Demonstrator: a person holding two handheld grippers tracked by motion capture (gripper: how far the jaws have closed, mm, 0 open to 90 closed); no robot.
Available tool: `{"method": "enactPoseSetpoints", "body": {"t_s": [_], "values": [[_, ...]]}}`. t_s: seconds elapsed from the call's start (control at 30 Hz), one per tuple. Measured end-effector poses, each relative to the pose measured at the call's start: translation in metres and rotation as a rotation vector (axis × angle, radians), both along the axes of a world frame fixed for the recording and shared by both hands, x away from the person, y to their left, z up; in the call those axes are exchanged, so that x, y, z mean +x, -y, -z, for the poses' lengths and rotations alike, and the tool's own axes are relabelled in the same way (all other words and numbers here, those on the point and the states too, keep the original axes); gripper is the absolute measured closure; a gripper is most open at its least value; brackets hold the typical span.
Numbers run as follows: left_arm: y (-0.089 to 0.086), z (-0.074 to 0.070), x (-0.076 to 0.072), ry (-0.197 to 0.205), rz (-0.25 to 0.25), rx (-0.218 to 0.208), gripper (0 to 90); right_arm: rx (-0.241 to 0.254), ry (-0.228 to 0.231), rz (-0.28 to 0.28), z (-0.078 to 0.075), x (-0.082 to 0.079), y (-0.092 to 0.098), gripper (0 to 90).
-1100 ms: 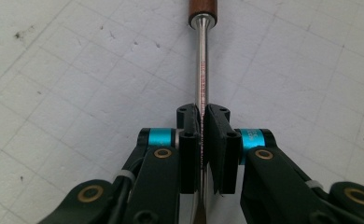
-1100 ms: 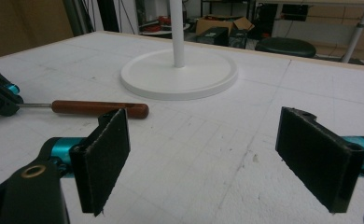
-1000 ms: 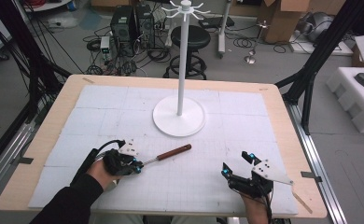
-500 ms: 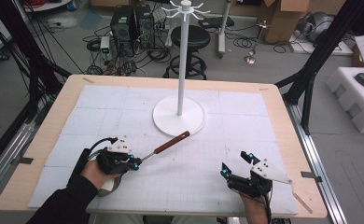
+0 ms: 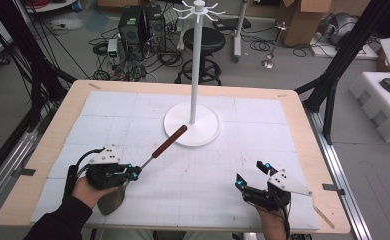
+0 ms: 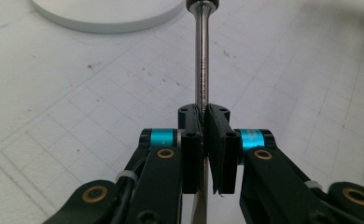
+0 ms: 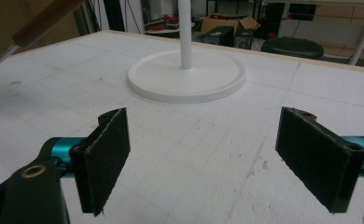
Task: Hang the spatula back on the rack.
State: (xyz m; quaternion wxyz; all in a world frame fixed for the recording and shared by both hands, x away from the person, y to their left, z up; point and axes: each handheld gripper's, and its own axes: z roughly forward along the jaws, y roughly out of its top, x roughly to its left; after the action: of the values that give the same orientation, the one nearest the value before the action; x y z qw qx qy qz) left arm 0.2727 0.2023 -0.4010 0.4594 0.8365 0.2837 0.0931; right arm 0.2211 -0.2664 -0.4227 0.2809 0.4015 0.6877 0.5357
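at table front-left, l gripper (image 5: 134, 172) pinching spatula (image 5: 169, 141) shaft, blade part-hidden under hand

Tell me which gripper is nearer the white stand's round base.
Left. The left gripper, clamping a wooden-handled utensil, sits just front-left of the base; the right gripper, jaws open, is farther back at front-right.

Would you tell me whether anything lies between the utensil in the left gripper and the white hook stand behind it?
Nothing visible does. The left gripper is shut on the utensil's metal shaft, the wooden handle points toward the stand, and only bare white mat lies between.
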Motion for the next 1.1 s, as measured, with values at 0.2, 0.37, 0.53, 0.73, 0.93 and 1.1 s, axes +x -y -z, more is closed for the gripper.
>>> {"method": "enactPoseSetpoints", "body": {"t_s": [0.2, 0.37, 0.53, 0.73, 0.93, 1.1], "values": [[-0.013, -0.009, -0.01, 0.05, -0.039, -0.079, 83.7, 0.012, -0.002, -0.004, -0.004, 0.0, 0.001, 16.6], [-0.017, -0.017, -0.02, 0.091, -0.05, -0.134, 83.7, 0.019, 0.002, -0.022, -0.009, 0.002, -0.003, 16.6], [-0.012, -0.025, -0.027, 0.131, -0.039, -0.161, 83.7, 0.023, 0.005, -0.061, -0.018, 0.006, -0.013, 16.6], [-0.004, -0.035, -0.033, 0.164, -0.016, -0.207, 84.1, 0.017, 0.018, -0.118, -0.034, 0.011, -0.03, 16.6], [0.006, -0.042, -0.037, 0.176, -0.009, -0.209, 84.2, 0.009, 0.048, -0.177, -0.055, 0.016, -0.046, 16.6], [0.011, -0.046, -0.039, 0.191, -0.011, -0.213, 84.1, 0.003, 0.058, -0.214, -0.066, 0.018, -0.059, 16.6]]}}
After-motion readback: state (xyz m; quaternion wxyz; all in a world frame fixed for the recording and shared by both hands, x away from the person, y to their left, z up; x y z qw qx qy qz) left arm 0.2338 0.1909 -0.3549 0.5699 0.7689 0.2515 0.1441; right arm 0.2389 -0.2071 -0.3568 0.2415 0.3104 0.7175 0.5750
